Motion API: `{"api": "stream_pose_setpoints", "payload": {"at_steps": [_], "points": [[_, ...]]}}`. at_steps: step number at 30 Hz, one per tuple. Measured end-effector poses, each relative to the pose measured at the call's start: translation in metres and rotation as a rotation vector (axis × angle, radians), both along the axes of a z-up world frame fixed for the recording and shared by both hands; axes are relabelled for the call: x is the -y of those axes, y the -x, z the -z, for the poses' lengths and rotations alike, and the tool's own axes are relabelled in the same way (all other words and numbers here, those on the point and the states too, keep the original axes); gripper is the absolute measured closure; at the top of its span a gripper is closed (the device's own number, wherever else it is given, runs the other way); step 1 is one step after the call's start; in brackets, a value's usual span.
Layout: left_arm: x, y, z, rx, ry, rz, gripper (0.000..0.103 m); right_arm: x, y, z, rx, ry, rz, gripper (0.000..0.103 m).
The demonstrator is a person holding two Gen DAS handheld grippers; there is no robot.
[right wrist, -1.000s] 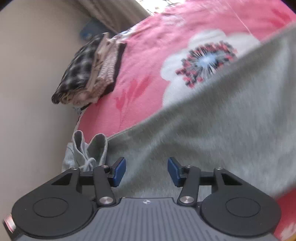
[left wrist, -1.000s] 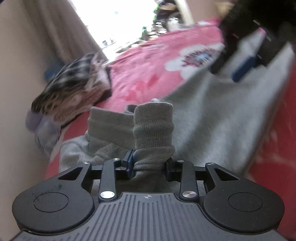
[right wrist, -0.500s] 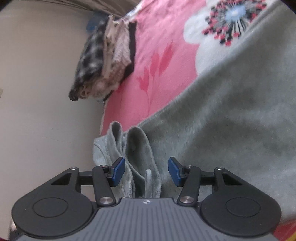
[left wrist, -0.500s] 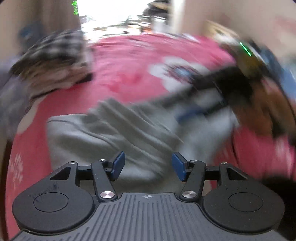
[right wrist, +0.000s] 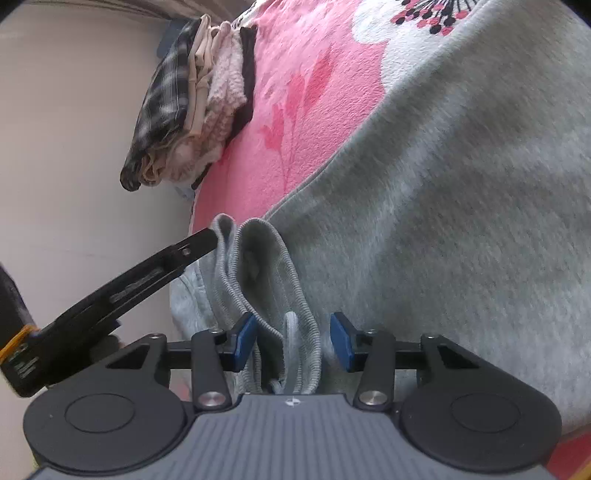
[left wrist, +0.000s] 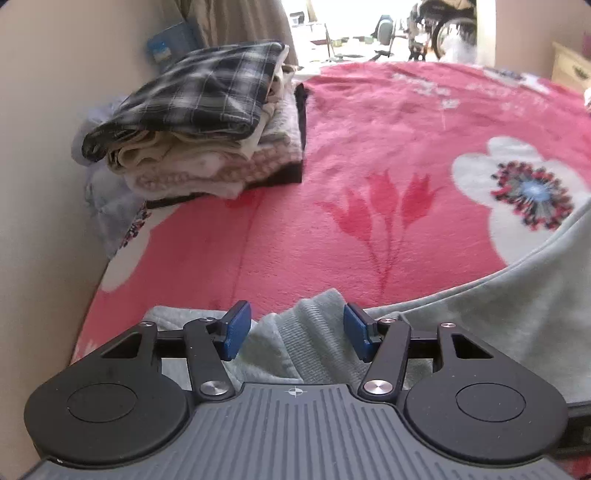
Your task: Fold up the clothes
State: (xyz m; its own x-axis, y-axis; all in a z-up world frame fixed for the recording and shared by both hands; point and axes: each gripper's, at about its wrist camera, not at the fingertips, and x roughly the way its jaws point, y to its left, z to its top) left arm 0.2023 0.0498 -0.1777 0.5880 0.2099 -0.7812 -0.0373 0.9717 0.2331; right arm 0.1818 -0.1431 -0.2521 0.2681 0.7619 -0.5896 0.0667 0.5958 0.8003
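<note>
- A grey sweatshirt (right wrist: pixel 443 206) lies spread on a pink flowered blanket (left wrist: pixel 369 140), its long straight hem running diagonally from the ribbed cuff (right wrist: pixel 266 280) at lower left up toward the white flower print (left wrist: pixel 517 195) at right.
- A broad stretch of bare blanket lies open between that hem and a stack of folded clothes (left wrist: pixel 207 129), which sits at the far left edge of the bed, hard against a pale wall (left wrist: pixel 33 184). A plaid garment (left wrist: pixel 199 88) tops the stack.
- Beyond the bed's far edge, a bright doorway (left wrist: pixel 369 26) shows blurred furniture and a wheel.
- The left gripper (left wrist: pixel 297 332) points steeply down at the near left corner of the sweatshirt. Its blue pads stand apart, with ribbed grey cloth (left wrist: pixel 314 339) lying loosely between them and neither pad pressing on it: released, having opened earlier in the past second.
- From the right wrist view, the left gripper's black finger (right wrist: pixel 147 273) reaches in from the lower left, its tip at the edge of the bunched cuff.
- The right gripper (right wrist: pixel 291 341) angles down over the same cuff. Its jaws have just been closing, and the ribbed folds and a white drawcord (right wrist: pixel 290 332) stand between the blue pads; the left pad touches the rib while a gap shows at the right pad, so no clench is visible.
</note>
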Motion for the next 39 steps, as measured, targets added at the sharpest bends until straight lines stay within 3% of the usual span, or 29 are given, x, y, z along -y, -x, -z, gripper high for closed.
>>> {"api": "stream_pose_setpoints", "payload": {"at_steps": [6,15,22,29,31,33,34,36,39], "points": [[0.001,0.007,-0.003,0.015,0.049,0.024,0.047,0.004,0.004,0.002,0.014,-0.02,0.016,0.055],[0.01,-0.001,0.015,0.014,0.002,-0.005,0.047,0.008,0.004,0.006,0.018,-0.053,0.03,0.055],[0.024,0.008,0.013,-0.024,-0.076,0.07,0.048,0.003,0.005,0.001,0.067,-0.03,0.008,0.055],[0.024,0.008,0.016,-0.079,-0.043,0.064,0.048,0.0,0.007,0.001,0.071,-0.034,-0.003,0.056],[0.021,0.008,0.017,-0.081,-0.018,0.061,0.055,-0.001,0.006,-0.001,0.074,-0.035,-0.001,0.055],[0.019,0.01,0.015,-0.07,0.012,0.059,0.069,-0.002,0.008,-0.002,0.091,-0.026,-0.005,0.055],[0.018,0.012,0.012,-0.063,0.021,0.06,0.071,-0.002,0.009,-0.003,0.099,-0.022,-0.006,0.055],[0.014,0.017,0.005,-0.049,0.061,0.071,0.091,-0.001,0.01,-0.002,0.106,-0.028,-0.004,0.055],[0.006,0.023,-0.005,-0.048,0.083,0.08,0.093,0.002,0.012,0.0,0.102,-0.038,0.006,0.056]]}}
